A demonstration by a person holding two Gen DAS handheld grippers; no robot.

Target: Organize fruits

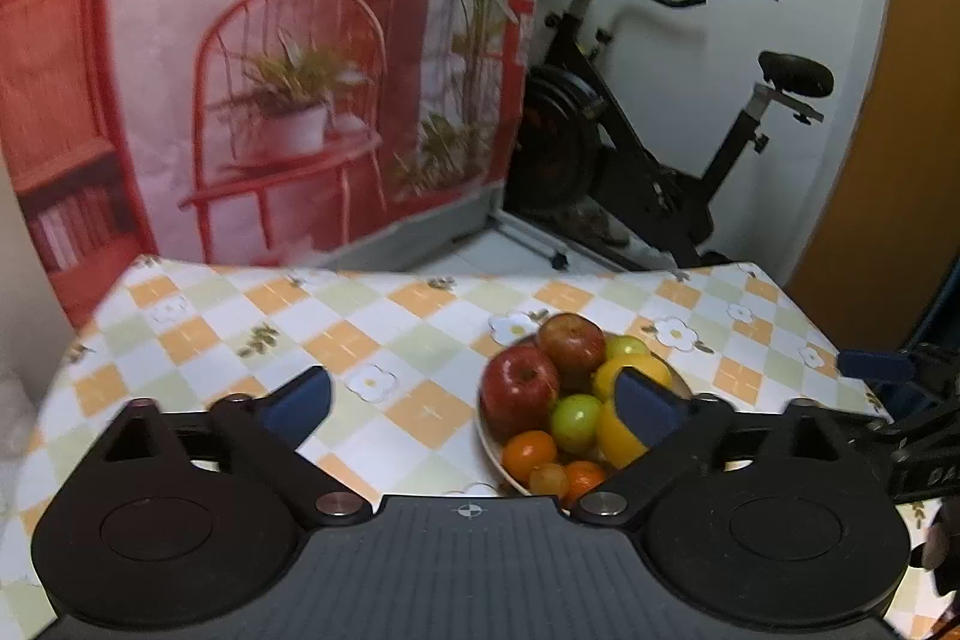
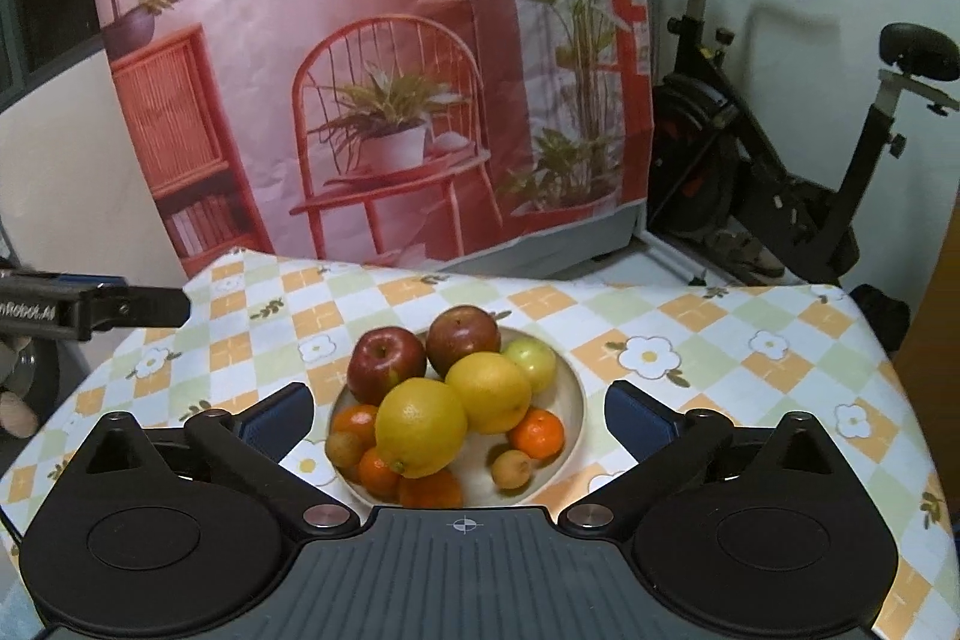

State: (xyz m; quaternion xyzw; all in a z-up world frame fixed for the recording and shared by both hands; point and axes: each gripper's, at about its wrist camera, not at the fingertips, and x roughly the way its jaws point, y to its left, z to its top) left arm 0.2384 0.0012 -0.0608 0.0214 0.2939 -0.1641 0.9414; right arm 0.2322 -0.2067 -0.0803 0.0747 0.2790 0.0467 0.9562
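A pale bowl (image 2: pixel 570 394) holds two red apples (image 2: pixel 387 361), two big yellow citrus fruits (image 2: pixel 420 424), a green fruit (image 2: pixel 531 361), several small oranges (image 2: pixel 540 433) and small brown fruits (image 2: pixel 512 467). My right gripper (image 2: pixel 459 412) is open and empty, its fingers either side of the bowl, just in front of it. My left gripper (image 1: pixel 474 400) is open and empty, left of the bowl (image 1: pixel 489 451); its right finger (image 1: pixel 645 403) overlaps the yellow fruit (image 1: pixel 630 370) in view. The apples (image 1: pixel 519 388) show there too.
The table (image 2: pixel 720 340) has a checked flowered cloth. A printed backdrop (image 2: pixel 372 70) hangs behind it. An exercise bike (image 2: pixel 780 160) stands at the back right. The left gripper's body (image 2: pixel 90 310) shows at the left edge of the right wrist view.
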